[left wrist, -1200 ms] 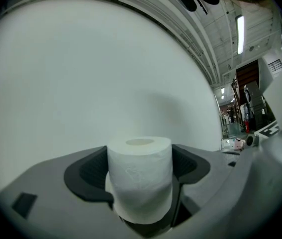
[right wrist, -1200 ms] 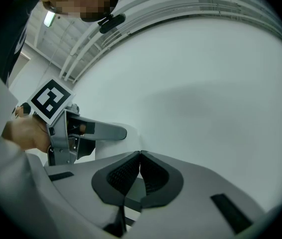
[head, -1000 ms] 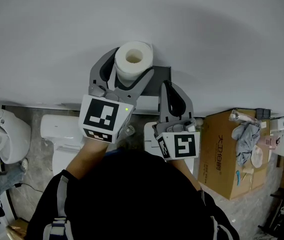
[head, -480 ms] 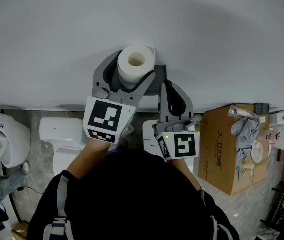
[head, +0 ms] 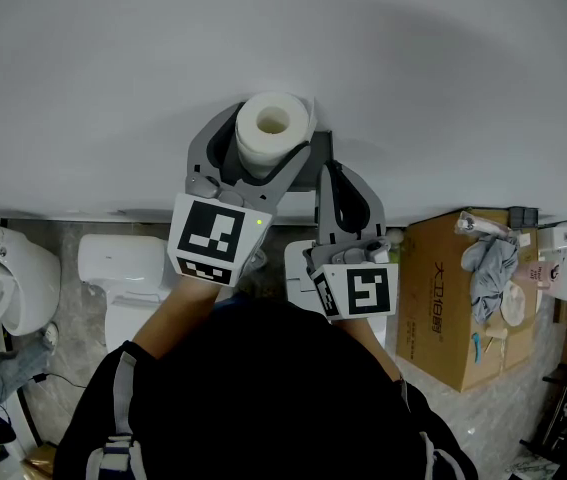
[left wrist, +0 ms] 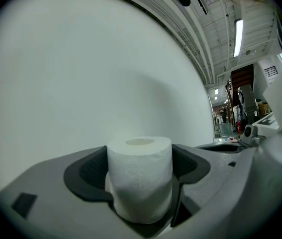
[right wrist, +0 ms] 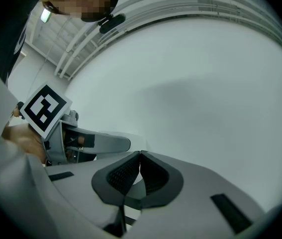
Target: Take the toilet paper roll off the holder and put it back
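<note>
L gripper (head: 263, 150) fingers tight on TP roll (head: 272, 128); R gripper (right wrist: 140, 158) fingers together, empty.

A grey, marbled floor (head: 48, 408) runs along the foot of a plain white wall (head: 283, 28), seen from steeply above. Standing on it, from left to right, are a white toilet (head: 8, 273) with an oval opening, a second white toilet (head: 123, 273) near it, a white boxy fixture (head: 297, 264) (only partly visible), and a brown cardboard box (head: 443, 313) with black print on its side. Small clutter lies on the floor in the lower left corner and along the right edge, too small to identify.
</note>
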The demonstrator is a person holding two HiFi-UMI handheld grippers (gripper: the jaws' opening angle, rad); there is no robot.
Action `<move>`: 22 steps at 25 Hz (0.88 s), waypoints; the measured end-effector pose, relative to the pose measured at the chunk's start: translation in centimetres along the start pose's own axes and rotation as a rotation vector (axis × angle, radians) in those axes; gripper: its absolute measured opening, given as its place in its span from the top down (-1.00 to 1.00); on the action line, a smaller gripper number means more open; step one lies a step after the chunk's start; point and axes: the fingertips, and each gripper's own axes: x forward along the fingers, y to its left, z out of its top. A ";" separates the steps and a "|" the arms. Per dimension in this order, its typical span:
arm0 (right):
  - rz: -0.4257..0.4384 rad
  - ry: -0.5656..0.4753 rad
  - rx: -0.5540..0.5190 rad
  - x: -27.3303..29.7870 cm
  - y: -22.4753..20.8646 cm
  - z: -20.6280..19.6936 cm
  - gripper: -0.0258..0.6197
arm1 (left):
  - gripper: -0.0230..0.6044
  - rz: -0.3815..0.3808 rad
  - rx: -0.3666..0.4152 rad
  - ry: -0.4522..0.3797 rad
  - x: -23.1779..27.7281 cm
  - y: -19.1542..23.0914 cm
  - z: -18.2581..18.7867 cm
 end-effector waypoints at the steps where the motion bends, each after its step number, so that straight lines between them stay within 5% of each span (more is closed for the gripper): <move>1: 0.000 -0.001 0.000 0.0 0.0 0.0 0.85 | -0.29 -0.001 0.000 0.000 0.0 0.0 0.0; 22: 0.011 -0.018 -0.012 -0.8 0.8 1.0 0.85 | -0.55 0.000 -0.010 -0.026 -1.3 0.2 0.8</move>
